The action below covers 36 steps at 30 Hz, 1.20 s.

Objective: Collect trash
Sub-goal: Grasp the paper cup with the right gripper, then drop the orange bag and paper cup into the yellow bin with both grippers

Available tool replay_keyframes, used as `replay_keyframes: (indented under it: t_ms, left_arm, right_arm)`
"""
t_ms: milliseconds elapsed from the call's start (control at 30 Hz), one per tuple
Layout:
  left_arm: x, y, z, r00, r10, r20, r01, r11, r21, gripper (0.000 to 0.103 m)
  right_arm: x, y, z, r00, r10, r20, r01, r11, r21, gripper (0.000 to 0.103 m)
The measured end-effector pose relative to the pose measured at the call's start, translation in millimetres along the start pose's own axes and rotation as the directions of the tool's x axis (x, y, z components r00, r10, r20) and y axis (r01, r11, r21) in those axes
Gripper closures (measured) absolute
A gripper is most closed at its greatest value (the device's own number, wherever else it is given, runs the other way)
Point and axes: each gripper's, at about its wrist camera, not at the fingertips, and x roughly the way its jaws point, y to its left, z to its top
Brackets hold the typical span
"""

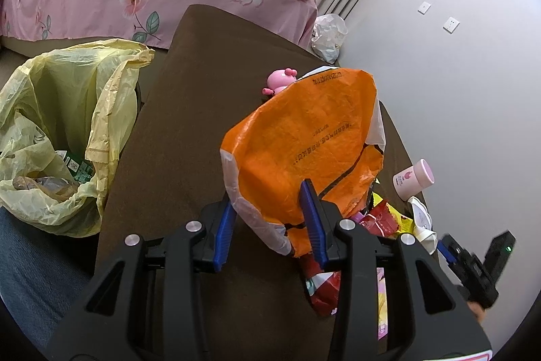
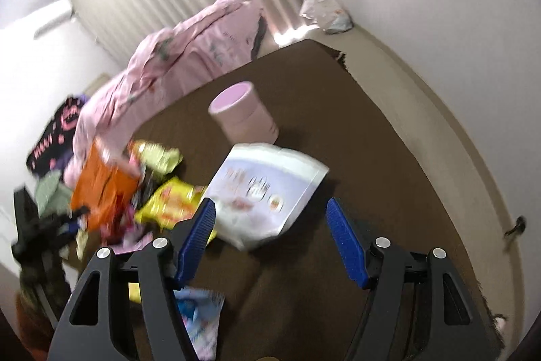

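Biggest worry: the orange bag (image 1: 304,151) is floppy and I've only got its bottom edge, so it could slip out or snag the wrappers (image 1: 382,219) under it on the way to the bin bag (image 1: 67,124) off to the left. My left gripper (image 1: 270,219) looks pinched on that edge, bag standing up between the fingers. My right gripper (image 2: 270,235) is wide open, white packet (image 2: 267,188) just ahead between the fingers, not touching.
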Motion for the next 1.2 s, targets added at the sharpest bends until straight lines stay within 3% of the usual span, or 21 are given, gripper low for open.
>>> replay_keyframes:
  t_ms: [133,167,200,267,367,500,600,867,1200]
  left_arm:
    - [0.1,-0.6,0.3,1.0,0.005,0.001,-0.005,1.0,-0.001,0.067]
    - [-0.1,-1.1,0.4,1.0,0.006,0.001,-0.006,1.0,0.0,0.067]
    - [-0.3,-1.3,0.8,1.0,0.006,0.002,-0.006,1.0,0.002,0.067]
    - [-1.1,-1.8,1.3,1.0,0.007,0.005,-0.007,1.0,0.004,0.067]
    - [-4.5,-0.6,2.3,1.0,0.013,0.017,-0.013,1.0,-0.002,0.067]
    - [-12.4,5.2,4.1,0.998,0.029,0.048,-0.028,0.999,-0.027,0.068]
    - [-19.1,3.8,6.0,0.996,0.044,0.072,-0.043,0.999,-0.014,0.074]
    - [-48.8,-16.6,12.7,0.982,0.08,0.17,-0.095,0.992,0.08,0.076]
    - [-95.4,-12.6,19.2,0.962,0.091,0.257,-0.12,0.988,0.099,0.076]
  right_arm:
    - [28.3,2.4,5.5,0.998,0.02,-0.064,-0.018,0.999,0.034,0.056]
    - [32.9,10.1,6.3,0.996,0.03,-0.085,-0.03,1.0,0.005,0.071]
    - [35.8,17.7,4.9,0.994,0.056,-0.099,-0.057,0.998,-0.013,0.073]
    - [32.4,31.5,4.0,0.993,0.081,-0.084,-0.085,0.995,-0.053,0.084]
    - [18.2,56.8,4.4,0.997,0.072,-0.043,-0.078,0.983,-0.165,0.092]
    - [-4.4,83.3,6.4,0.998,0.061,0.011,-0.056,0.96,-0.276,0.092]
    - [-20.9,98.7,7.0,0.997,0.054,0.056,-0.031,0.937,-0.348,0.092]
    - [-45.8,127.5,12.7,0.992,0.071,0.105,-0.018,0.898,-0.44,0.092]
    - [-71.3,175.4,17.7,0.979,0.135,0.152,-0.03,0.837,-0.547,0.092]
